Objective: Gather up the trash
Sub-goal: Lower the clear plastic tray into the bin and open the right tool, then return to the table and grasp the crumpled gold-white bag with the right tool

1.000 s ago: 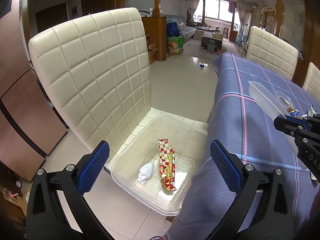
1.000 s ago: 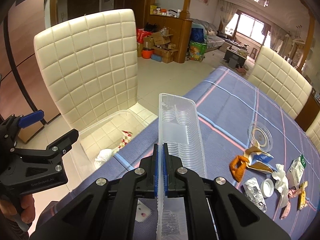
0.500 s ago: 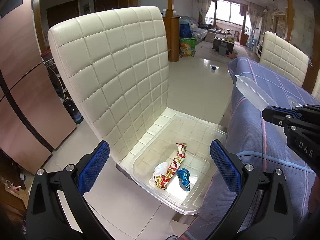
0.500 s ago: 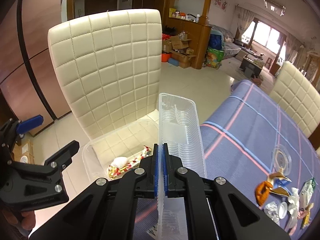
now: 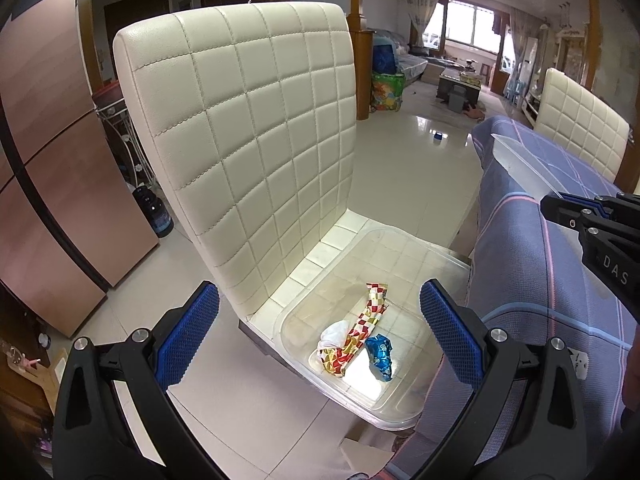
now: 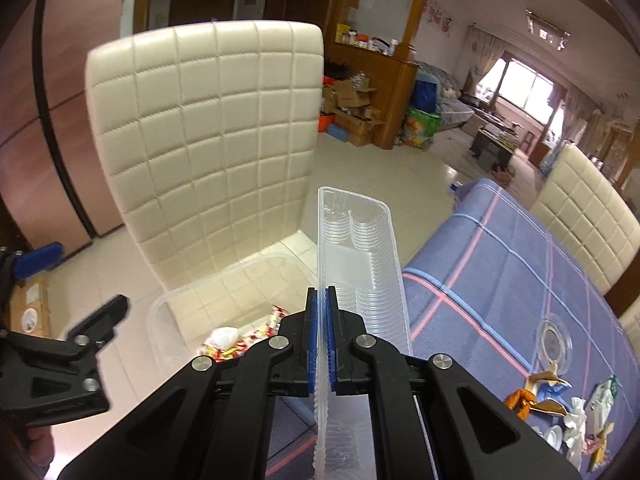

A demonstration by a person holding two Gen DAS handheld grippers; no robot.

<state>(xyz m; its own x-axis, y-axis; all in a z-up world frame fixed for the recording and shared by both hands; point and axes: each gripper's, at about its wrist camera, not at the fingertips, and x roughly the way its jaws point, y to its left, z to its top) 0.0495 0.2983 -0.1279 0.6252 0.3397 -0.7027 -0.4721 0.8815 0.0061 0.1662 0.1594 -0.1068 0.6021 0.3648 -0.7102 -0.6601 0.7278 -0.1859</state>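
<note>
Right wrist: right claw [image 6: 321,312] clamped on clear tray [image 6: 360,248].

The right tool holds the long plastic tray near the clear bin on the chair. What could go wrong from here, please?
1. The right tool pinches only one thin wall of the plastic tray, so it may bend or slip out early.
2. The tray is long; released off-centre, it might catch the clear bin rim and fall to the floor.
3. The bin overhangs the chair seat, so a knock could tip it.

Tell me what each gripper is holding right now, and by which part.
The right gripper is shut on the clear plastic tray, pinching its long side wall near the close end. The left gripper is open and holds nothing.
</note>
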